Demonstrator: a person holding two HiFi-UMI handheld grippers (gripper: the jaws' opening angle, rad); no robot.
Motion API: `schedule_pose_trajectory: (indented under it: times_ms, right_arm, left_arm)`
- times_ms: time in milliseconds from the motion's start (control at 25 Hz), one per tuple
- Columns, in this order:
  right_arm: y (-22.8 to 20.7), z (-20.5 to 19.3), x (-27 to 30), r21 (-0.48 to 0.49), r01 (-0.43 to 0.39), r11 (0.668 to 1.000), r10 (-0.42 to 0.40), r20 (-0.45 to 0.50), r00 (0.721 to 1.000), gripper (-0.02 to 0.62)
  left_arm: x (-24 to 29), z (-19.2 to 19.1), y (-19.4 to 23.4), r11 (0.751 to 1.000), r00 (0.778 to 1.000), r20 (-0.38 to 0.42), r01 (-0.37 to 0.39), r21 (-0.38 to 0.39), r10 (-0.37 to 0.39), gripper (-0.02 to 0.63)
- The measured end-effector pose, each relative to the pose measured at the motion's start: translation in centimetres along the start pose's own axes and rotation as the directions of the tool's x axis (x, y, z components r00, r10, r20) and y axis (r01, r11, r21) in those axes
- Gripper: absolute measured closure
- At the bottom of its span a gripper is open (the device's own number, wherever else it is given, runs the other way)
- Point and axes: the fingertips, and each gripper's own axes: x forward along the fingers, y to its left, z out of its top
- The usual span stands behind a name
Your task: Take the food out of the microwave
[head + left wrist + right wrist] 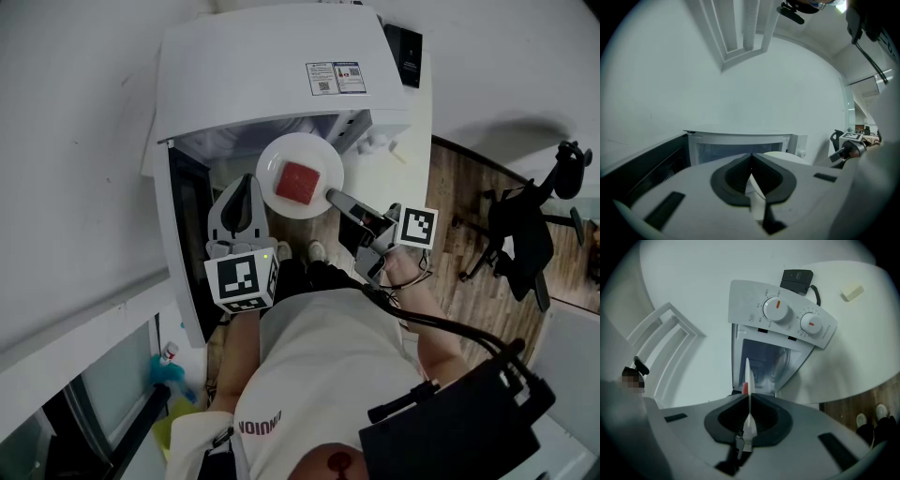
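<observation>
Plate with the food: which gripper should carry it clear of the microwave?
Right. The right gripper grips the plate by its rim; the left gripper is shut on nothing, beside the plate.

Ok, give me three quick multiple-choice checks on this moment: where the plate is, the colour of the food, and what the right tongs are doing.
1. Where is the plate?
A: at the open front of the microwave, in the right tongs
B: on top of the oven
C: in a sink

2. What colour is the food on it?
A: green
B: yellow
C: red

3. The right tongs are:
A: open and empty
B: shut on the plate's rim
C: shut on a spoon

Answers:
1 A: the head view shows the plate just in front of the open microwave.
2 C: a red block lies on the white plate.
3 B: the right gripper view shows the plate's edge pinched between the jaws.
</observation>
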Motion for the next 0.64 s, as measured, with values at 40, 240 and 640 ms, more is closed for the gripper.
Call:
schedule_pose_trajectory:
  times_ms: [40, 240, 640]
  right_arm:
    - [0.01, 0.00, 0.03, 0.003, -0.002, 1.000, 0.002, 0.000, 1.000, 0.565]
    - [0.03, -0.01, 0.10, 0.014, -0.005, 1.000, 0.005, 0.004, 1.000, 0.565]
    - [0.31, -0.09, 0.50, 0.020, -0.012, 1.000, 0.012, -0.005, 1.000, 0.565]
  left_arm:
    - [0.03, 0.03, 0.01, 1.000, 1.000, 0.000, 0.000, 0.000, 0.000, 0.592]
    - [0.00, 0.22, 0.08, 1.000, 1.000, 0.001, 0.002, -0.003, -0.002, 0.592]
    - [0.08, 0.35, 0.33, 1.000, 1.000, 0.000, 0.000, -0.005, 0.000, 0.592]
